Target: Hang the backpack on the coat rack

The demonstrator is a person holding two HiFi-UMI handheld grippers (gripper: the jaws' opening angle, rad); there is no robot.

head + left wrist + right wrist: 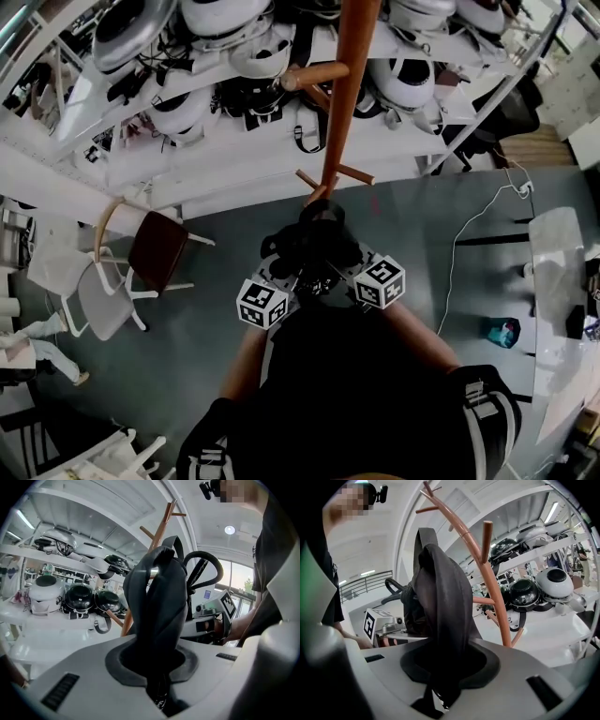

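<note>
Gripping the backpack [159,602], left gripper [161,686] and right gripper [440,686] each clamp its fabric with jaws nearly closed.

We see matt black cloth on the backpack [159,606], smooth varnished wood on the coat rack [349,94], glossy plastic helmets [555,583], and a matt grey floor [169,356].

The backpack [314,246] is black and the coat rack [345,94] a warm orange-brown. The floor [234,234] is dull grey, the shelves [216,159] white with white and black helmets [403,80]; the chair [157,249] has a dark brown seat.
</note>
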